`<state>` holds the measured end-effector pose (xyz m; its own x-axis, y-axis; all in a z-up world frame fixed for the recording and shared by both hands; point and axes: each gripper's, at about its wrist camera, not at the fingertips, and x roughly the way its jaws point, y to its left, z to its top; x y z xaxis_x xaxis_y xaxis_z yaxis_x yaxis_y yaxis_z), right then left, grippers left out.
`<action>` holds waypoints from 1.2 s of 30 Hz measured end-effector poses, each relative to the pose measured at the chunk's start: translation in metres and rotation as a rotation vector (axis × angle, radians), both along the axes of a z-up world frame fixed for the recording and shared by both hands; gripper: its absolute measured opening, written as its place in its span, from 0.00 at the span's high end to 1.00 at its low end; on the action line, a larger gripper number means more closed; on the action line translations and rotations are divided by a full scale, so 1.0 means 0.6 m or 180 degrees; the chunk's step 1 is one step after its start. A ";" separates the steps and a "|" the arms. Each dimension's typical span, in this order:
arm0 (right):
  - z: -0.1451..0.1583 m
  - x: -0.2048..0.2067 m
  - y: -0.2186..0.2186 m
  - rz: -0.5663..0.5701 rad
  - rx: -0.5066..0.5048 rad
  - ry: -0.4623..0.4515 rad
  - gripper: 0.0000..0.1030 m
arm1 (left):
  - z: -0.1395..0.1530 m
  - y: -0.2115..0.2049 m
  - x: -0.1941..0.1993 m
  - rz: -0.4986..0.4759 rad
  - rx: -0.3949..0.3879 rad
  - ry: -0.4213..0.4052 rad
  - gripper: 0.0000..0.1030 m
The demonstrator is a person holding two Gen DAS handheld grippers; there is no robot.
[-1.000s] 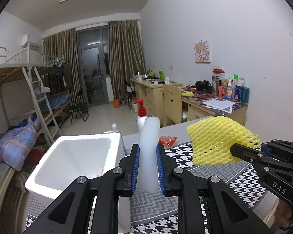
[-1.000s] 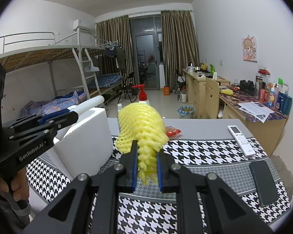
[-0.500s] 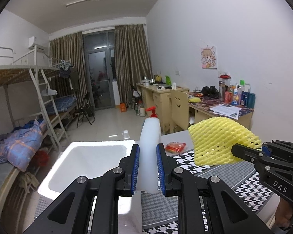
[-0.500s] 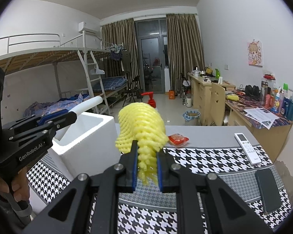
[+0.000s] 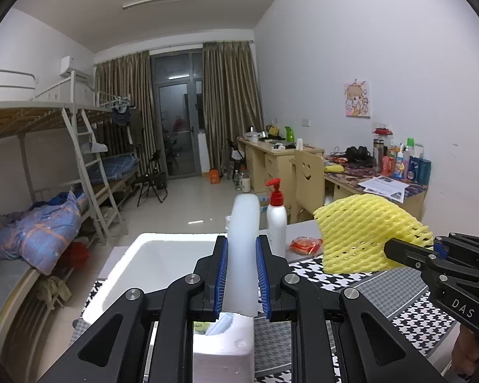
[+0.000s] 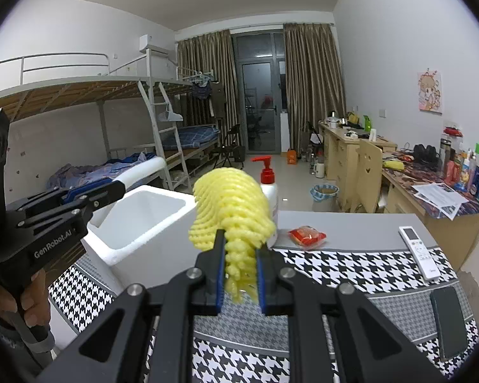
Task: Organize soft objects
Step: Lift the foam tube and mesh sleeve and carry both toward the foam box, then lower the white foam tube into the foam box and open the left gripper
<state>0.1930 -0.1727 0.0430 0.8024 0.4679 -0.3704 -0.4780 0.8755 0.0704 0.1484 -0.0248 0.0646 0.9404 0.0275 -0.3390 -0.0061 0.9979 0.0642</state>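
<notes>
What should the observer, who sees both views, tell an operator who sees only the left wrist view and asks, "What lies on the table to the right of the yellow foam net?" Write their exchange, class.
Observer: A white remote control lies flat, right of the yellow foam net, partly on the houndstooth cloth.
Operator: Anything nearer to us?
Observer: A dark phone lies flat on the cloth by its right edge.
Operator: What carries my left gripper?
Observer: A person's hand is wrapped round the handle below the left gripper.
</notes>
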 end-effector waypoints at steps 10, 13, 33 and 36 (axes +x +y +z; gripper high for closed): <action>0.004 0.011 0.024 0.0107 0.0036 0.0035 0.81 | 0.000 0.023 0.003 0.0130 -0.0022 0.0003 0.81; 0.006 0.011 0.033 0.0151 0.0030 0.0018 0.81 | -0.001 0.027 0.002 0.0155 -0.0030 -0.0002 0.81; 0.015 0.013 0.091 0.0391 0.0011 0.0009 0.81 | -0.007 0.059 0.002 0.0369 -0.0047 0.0009 0.81; 0.015 0.019 0.098 0.0440 0.0028 0.0051 0.81 | -0.010 0.064 0.007 0.0414 -0.0039 0.0035 0.81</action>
